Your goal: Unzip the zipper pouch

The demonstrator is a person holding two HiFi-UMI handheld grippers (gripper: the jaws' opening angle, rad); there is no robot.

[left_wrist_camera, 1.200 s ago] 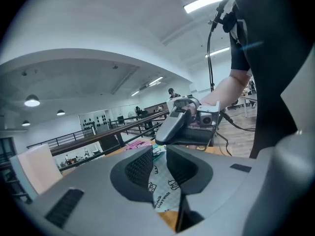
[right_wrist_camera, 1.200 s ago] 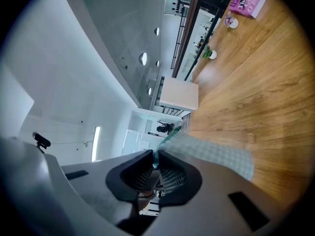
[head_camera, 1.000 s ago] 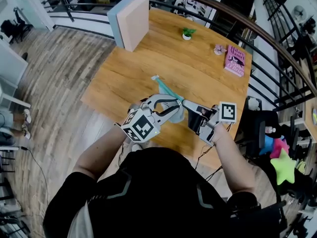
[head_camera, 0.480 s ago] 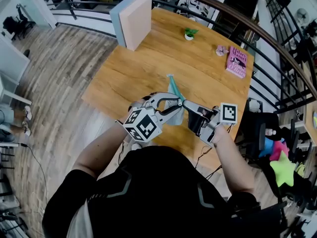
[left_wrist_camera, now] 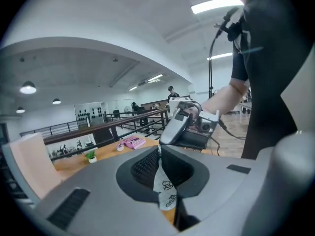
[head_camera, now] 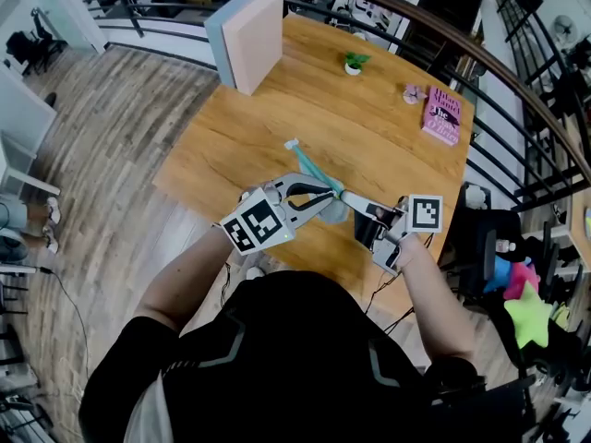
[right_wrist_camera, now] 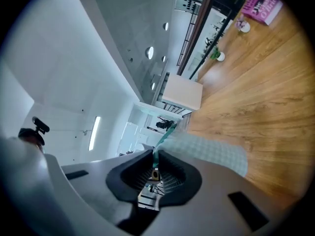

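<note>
Currently I am holding the zipper pouch up in the air over the wooden table, above its near edge, with both grippers meeting on it. The left gripper has just been closing its jaws, and they are pinching a pale printed flap of the pouch between the pads. The right gripper, touching it from the right, is clamping the teal zipper edge, with a small metal piece sitting between its jaws. The pouch's checked body is tilting away toward the far left. A pink book is lying at the far right, a potted plant left of it, and a block at the far left.
</note>
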